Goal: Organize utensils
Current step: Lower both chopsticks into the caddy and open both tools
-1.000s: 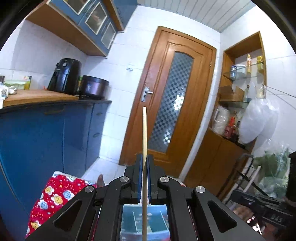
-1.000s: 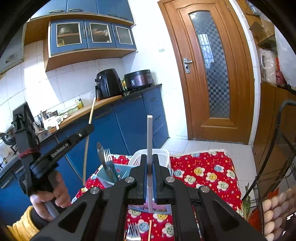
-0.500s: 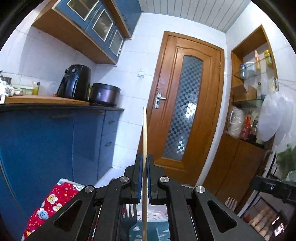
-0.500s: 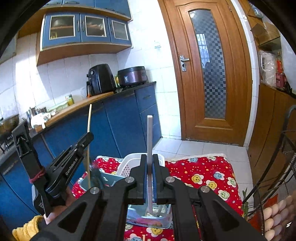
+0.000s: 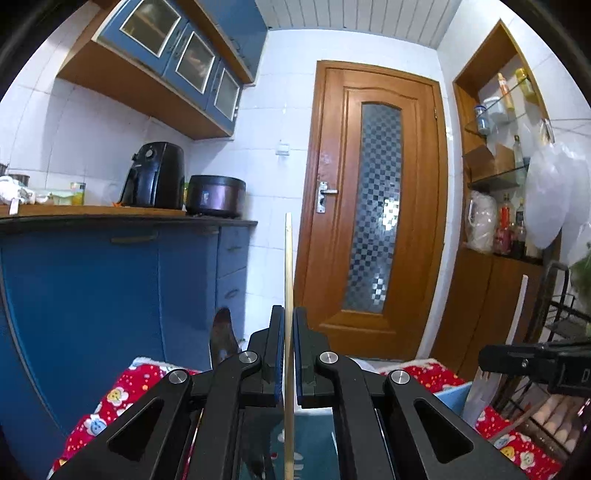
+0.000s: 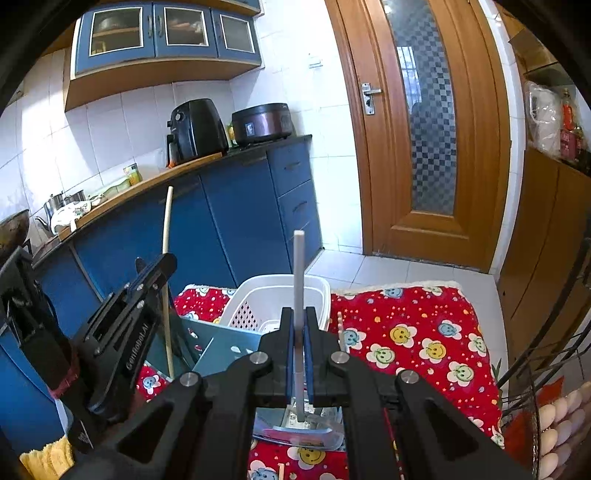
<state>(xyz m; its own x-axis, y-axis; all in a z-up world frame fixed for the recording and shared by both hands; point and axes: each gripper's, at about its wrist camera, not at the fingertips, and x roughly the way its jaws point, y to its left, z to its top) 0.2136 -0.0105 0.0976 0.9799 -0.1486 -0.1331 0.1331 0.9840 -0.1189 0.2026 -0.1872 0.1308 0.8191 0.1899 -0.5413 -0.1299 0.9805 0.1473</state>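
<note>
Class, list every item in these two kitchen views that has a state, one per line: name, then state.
Left claw: shut on a wooden chopstick.
Wooden chopstick: held upright.
Right claw: shut on a grey stick.
Grey stick: held upright, lower end over the teal tray.
Door: closed.
Wall cabinet doors: closed.
White basket: upright on the red cloth.

Home kitchen, blue cabinets [image 5: 110, 280], air fryer [image 5: 153, 175], cooker [image 5: 215, 195]
</note>
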